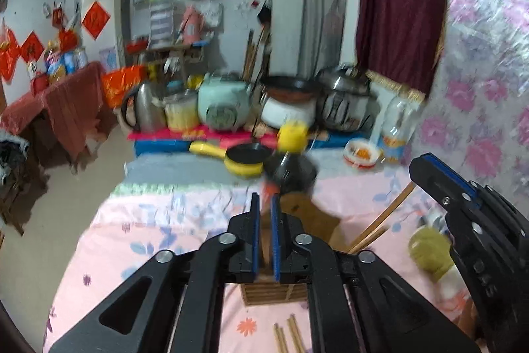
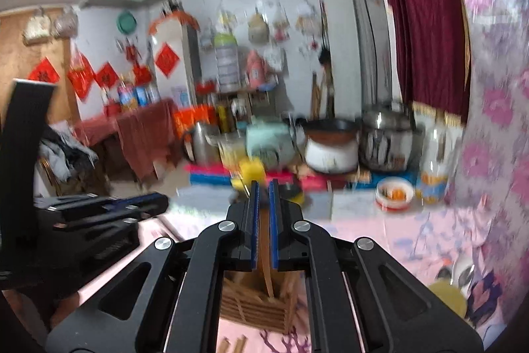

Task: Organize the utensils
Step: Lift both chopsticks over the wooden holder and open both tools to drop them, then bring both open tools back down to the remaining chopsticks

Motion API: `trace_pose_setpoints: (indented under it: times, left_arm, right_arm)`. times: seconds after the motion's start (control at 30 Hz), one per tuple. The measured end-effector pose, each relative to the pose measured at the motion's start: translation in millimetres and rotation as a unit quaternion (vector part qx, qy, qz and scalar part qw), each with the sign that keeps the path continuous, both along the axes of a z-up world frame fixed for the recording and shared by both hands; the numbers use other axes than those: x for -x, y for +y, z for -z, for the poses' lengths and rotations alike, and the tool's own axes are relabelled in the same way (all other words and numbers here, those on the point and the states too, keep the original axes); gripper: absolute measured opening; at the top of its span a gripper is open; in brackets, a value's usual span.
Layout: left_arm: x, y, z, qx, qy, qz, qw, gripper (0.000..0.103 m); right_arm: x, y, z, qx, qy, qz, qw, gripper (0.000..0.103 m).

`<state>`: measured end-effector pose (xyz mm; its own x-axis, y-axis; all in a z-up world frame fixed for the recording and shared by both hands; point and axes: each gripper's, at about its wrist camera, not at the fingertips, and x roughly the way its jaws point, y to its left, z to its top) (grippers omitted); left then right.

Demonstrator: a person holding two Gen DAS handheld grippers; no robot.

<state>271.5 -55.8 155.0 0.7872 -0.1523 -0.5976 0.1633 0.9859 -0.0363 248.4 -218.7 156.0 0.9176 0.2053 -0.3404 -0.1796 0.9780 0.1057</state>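
My left gripper [image 1: 264, 204] hangs over a slatted wooden utensil holder [image 1: 274, 290] on the pink flowered cloth. Its jaws stand a narrow gap apart, and I make out nothing gripped between them. My right gripper [image 2: 263, 189] is above the same holder [image 2: 261, 303], its pads closed on a thin wooden stick [image 2: 265, 243] whose lower end reaches down into the holder. In the left wrist view the right gripper [image 1: 443, 184] is at the right, with the stick [image 1: 380, 220] slanting from it to the holder. Loose chopsticks [image 1: 287, 336] lie in front of the holder.
Beyond the holder stand a small yellow pan [image 1: 244, 159], a yellow cup [image 1: 291, 136], a white bowl [image 1: 362, 153] and a bottle [image 1: 396, 128]. Pots, a kettle and a rice cooker [image 1: 223, 103] line the back. A yellowish-green object [image 1: 428, 247] lies at the right, by the flowered wall.
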Motion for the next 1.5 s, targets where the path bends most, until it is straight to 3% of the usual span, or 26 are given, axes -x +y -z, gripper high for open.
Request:
trace_pose_setpoints:
  times: [0.03,0.07,0.17,0.3,0.43,0.47,0.6,0.67,0.73,0.8,0.97,1.1,1.17,1.3,1.5]
  left_arm:
    - [-0.2,3.4,5.4,0.002,0.006,-0.001,1.0,0.043]
    - [1.8,7.7,7.8,0.006,0.003,-0.004,1.0,0.049]
    - [9.8,17.9,4.6,0.0,-0.011,-0.014,0.9998,0.054]
    - [25.8,32.1,-9.2,0.025,-0.023,-0.023,0.9992,0.075]
    - [48.3,41.1,-15.0,0.034,-0.031,-0.032,0.9984,0.085]
    - [52.4,42.6,-14.7,0.035,-0.031,-0.033,0.9983,0.086]
    - [74.8,50.9,-6.6,0.038,-0.026,-0.045,0.9979,0.091]
    - [87.0,55.0,3.6,0.041,-0.017,-0.049,0.9978,0.093]
    - [97.0,58.5,16.1,0.042,-0.007,-0.05,0.9978,0.095]
    - [109.0,60.5,34.8,0.039,0.007,-0.048,0.998,0.096]
    - [127.7,59.0,98.9,0.007,0.057,-0.039,0.9976,0.097]
    - [133.5,61.1,150.0,-0.012,0.102,-0.026,0.9943,0.097]
    - [130.4,57.6,174.0,-0.029,0.149,-0.009,0.9884,0.097]
    - [129.7,50.1,190.6,-0.025,0.183,0.023,0.9825,0.097]
    - [134.3,44.6,200.1,-0.042,0.193,0.039,0.9795,0.097]
  right_arm:
    - [-4.6,-2.9,6.6,-0.002,0.014,0.002,1.0,0.011]
    - [-6.8,-6.6,10.0,-0.008,0.021,0.004,1.0,0.011]
    - [-1.1,-24.8,5.1,-0.039,0.021,0.006,0.999,0.011]
    - [12.6,-36.2,-4.6,-0.057,0.018,0.006,0.998,0.012]
    - [34.8,-38.1,-6.0,-0.057,0.012,0.005,0.998,0.021]
    - [43.5,-39.1,-5.3,-0.058,0.01,0.005,0.998,0.023]
    - [71.0,-43.9,0.4,-0.061,0.005,0.011,0.998,0.053]
    - [92.6,-43.3,6.4,-0.059,-0.003,0.014,0.998,0.062]
    - [110.2,-41.9,14.9,-0.053,-0.005,0.013,0.998,0.084]
    - [127.1,-38.8,27.1,-0.046,-0.003,0.003,0.999,0.097]
    - [145.6,-30.4,74.2,-0.004,0.04,-0.02,0.999,0.098]
    - [131.6,-40.9,130.1,-0.02,0.133,-0.015,0.991,0.098]
    - [120.0,-47.4,147.5,-0.025,0.177,-0.004,0.984,0.098]
    - [112.3,-64.1,160.9,-0.07,0.206,0.009,0.976,0.098]
    - [112.6,-64.4,162.8,-0.078,0.215,0.01,0.973,0.097]
